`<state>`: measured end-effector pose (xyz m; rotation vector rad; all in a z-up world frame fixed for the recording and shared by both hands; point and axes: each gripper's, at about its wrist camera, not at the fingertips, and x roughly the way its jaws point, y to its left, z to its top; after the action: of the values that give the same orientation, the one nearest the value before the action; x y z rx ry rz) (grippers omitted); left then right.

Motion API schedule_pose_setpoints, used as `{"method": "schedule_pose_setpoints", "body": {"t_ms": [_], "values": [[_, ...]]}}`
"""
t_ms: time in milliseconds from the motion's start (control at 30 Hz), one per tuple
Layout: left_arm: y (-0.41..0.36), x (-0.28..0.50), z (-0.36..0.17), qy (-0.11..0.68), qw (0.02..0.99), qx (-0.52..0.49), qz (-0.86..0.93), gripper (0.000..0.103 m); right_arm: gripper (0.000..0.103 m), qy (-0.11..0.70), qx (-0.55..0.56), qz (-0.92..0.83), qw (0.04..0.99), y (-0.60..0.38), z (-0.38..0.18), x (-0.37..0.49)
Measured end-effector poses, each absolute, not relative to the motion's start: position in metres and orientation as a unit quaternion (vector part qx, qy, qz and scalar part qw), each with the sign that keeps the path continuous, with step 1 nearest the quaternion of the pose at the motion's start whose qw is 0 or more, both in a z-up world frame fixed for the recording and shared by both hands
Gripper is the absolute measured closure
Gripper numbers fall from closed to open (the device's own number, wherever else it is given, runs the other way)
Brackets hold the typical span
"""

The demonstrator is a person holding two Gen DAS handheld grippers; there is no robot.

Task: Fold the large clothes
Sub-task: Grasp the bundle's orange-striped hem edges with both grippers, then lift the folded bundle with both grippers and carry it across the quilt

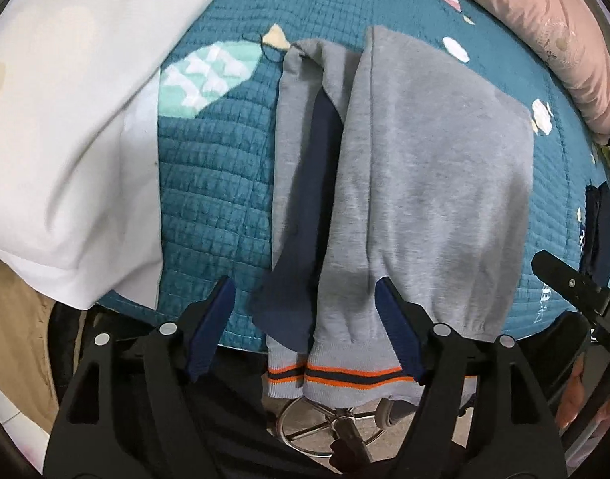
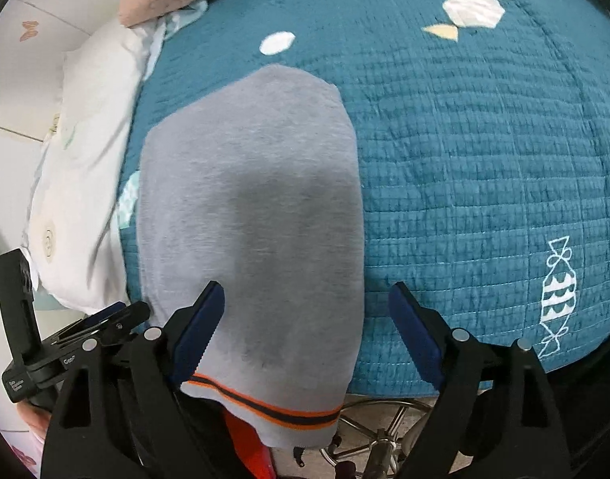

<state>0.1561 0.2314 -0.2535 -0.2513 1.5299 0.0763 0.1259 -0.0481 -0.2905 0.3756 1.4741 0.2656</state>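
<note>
Blue-padded fingers of the left gripper stand wide apart just above the hem of one grey sweatshirt, with nothing pinched between them; the right-hand pad sits against the cloth's lower edge without clamping it. Likewise the right gripper has its jaws spread, its left pad lying over the same garment's surface and its right pad over bare quilt (no grip on either side).

One garment is in view: light grey fleece, folded lengthwise into a long strip, with a navy lining showing in the fold in the left wrist view. Its ribbed hem carries orange and navy stripes and hangs off the near edge of the bed. In the right wrist view the top of the strip is rounded and smooth, and something red shows under the hem.

It lies on one teal quilted bedspread printed with pale sweets. Beside it, to the left, is one white pillow, touching the quilt but apart from the sweatshirt. One pink pillow sits at the far edge. Below the bed edge, a chrome stool base stands on the floor.
</note>
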Motion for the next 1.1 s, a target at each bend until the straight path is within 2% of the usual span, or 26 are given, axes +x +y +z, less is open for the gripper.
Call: {"method": "schedule_pose_setpoints", "body": {"t_ms": [100,333,433,667,733,767,833,933,1100], "values": [[0.232,0.163,-0.269,0.695,0.706,-0.130,0.028,0.029,0.022,0.673,0.172,0.118,0.709,-0.047,-0.303,0.128],[0.249,0.165,-0.288,0.698,0.696,-0.169,0.012,0.015,0.022,0.693,0.175,0.116,0.690,-0.038,-0.327,0.135],[0.261,0.162,-0.296,0.693,0.692,-0.202,0.000,0.012,0.020,0.694,0.186,0.117,0.685,-0.032,-0.335,0.141],[0.289,0.157,-0.303,0.674,0.673,-0.301,-0.047,0.012,0.019,0.696,0.217,0.137,0.671,-0.030,-0.338,0.149],[0.301,0.159,-0.300,0.660,0.659,-0.347,-0.098,0.018,0.020,0.696,0.227,0.150,0.665,-0.026,-0.335,0.150],[0.301,0.159,-0.299,0.653,0.646,-0.372,-0.135,0.017,0.020,0.697,0.219,0.148,0.667,-0.023,-0.333,0.151],[0.303,0.161,-0.304,0.665,0.649,-0.350,-0.118,0.017,0.020,0.699,0.200,0.149,0.670,-0.017,-0.331,0.152],[0.312,0.164,-0.327,0.674,0.626,-0.379,-0.103,0.017,0.019,0.698,0.200,0.152,0.670,-0.013,-0.333,0.154],[0.327,0.171,-0.331,0.664,0.617,-0.404,-0.121,0.014,0.019,0.702,0.217,0.159,0.660,-0.022,-0.336,0.153]]}}
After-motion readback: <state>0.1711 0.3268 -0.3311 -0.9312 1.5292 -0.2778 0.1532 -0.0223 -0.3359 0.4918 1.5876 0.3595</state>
